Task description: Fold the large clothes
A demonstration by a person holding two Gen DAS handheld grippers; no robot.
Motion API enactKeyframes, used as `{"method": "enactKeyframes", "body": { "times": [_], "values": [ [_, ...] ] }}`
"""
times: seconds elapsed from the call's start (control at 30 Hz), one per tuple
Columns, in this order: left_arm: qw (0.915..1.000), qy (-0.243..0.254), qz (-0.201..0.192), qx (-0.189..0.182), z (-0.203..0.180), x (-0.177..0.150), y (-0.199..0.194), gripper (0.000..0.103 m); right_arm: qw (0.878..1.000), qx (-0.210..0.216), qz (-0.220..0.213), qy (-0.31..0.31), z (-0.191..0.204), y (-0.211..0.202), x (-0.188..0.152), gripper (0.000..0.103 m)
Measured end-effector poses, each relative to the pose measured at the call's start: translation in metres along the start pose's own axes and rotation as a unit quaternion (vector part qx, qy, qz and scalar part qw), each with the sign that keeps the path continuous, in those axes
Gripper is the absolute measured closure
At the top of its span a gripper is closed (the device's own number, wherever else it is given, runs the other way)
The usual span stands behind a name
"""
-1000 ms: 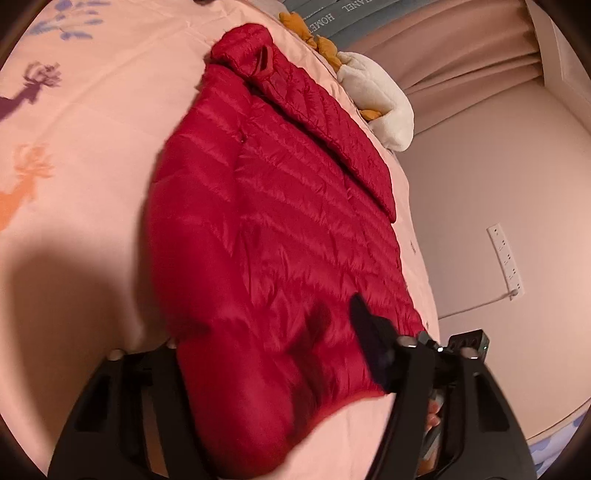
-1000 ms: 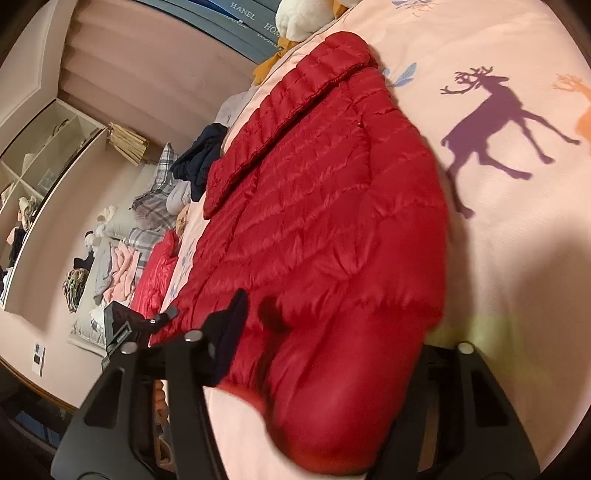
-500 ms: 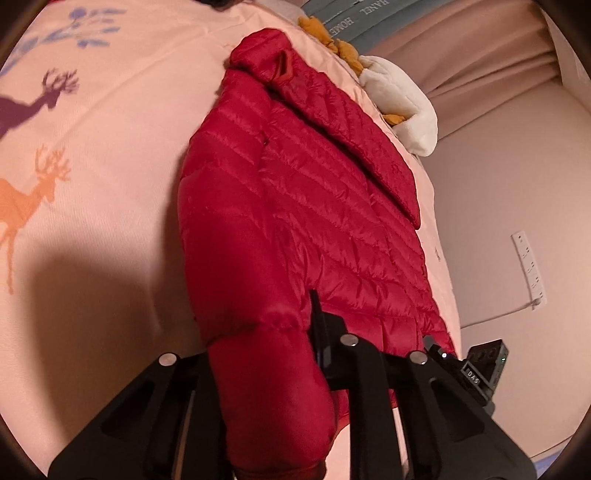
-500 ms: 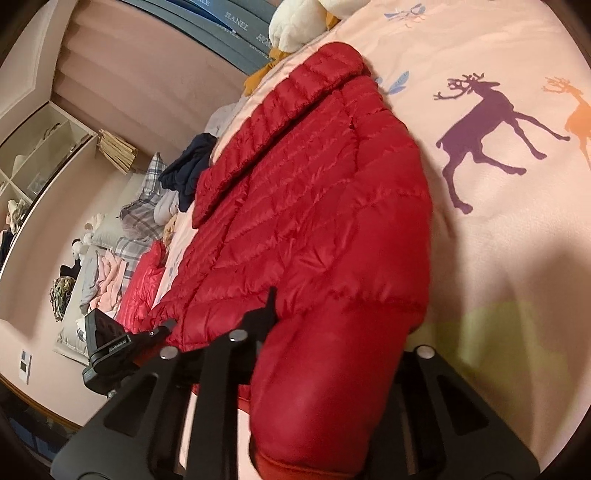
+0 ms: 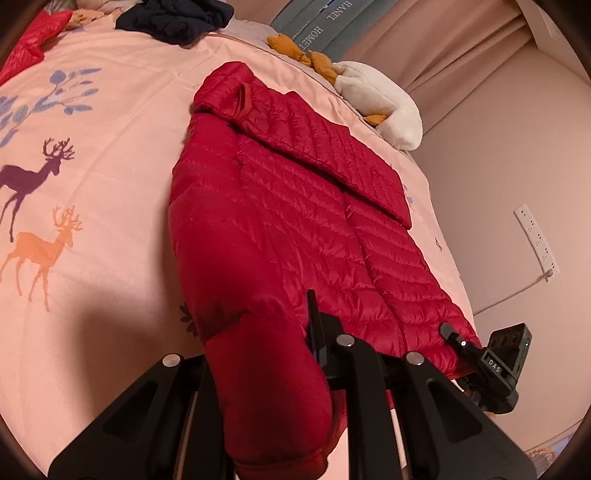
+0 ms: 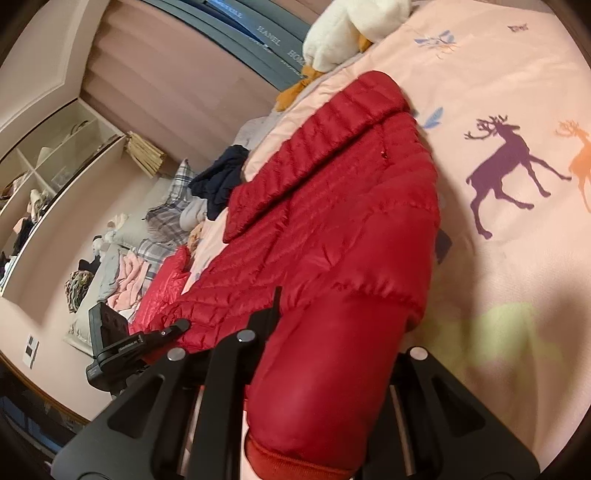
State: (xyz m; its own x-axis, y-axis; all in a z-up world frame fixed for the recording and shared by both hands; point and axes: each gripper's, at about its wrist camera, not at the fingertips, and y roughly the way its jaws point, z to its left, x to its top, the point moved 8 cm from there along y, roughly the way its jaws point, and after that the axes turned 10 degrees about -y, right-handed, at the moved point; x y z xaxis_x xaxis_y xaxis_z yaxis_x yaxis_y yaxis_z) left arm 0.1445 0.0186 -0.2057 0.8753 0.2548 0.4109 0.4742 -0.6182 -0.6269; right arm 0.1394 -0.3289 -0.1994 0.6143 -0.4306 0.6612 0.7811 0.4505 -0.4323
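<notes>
Both tongs are clenched on the red down jacket [image 5: 295, 229], each on one sleeve end. From the left wrist camera, the left gripper [image 5: 266, 369] has just been closing its jaws, and now they pinch a sleeve cuff that bulges between them at about 6 o'clock of the picture. From the right wrist camera, the right gripper [image 6: 325, 369] grasps the other cuff in the same way, its jaws fully pressed into the puffy fabric, again at 6 o'clock. The jacket lies on the pink bedsheet [image 5: 110, 147], which carries printed deer; its collar end with a small hanging loop points toward 12 o'clock in the left view, and its hem runs toward 4 o'clock. One sleeve is folded across the upper part of the body, from 11 toward 3 o'clock. A white and orange plush toy [image 5: 376, 99] rests beyond the collar at about 1 o'clock, near the bed's edge. A dark navy garment [image 5: 173, 18] lies at 11 o'clock, well apart from the jacket. In the right view, a pile of other clothes [image 6: 122, 266] sits at 9 o'clock, beside the far edge of the bed, and open shelves [image 6: 48, 166] stand on the wall at 10 o'clock.
</notes>
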Motion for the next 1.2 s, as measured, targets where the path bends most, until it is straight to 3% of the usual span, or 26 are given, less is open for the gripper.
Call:
{"method": "enactKeyframes", "body": {
  "times": [0.6,1.2],
  "values": [
    [0.9998,0.020,-0.001,-0.004,-0.026,0.014,-0.008,0.089,0.998,0.048,-0.009,-0.027,0.025,-0.021,0.016,0.090],
    [0.9977,0.059,-0.028,-0.018,-0.054,0.038,-0.028,0.089,0.990,0.105,-0.027,-0.087,0.071,-0.056,0.029,0.090]
  ]
}}
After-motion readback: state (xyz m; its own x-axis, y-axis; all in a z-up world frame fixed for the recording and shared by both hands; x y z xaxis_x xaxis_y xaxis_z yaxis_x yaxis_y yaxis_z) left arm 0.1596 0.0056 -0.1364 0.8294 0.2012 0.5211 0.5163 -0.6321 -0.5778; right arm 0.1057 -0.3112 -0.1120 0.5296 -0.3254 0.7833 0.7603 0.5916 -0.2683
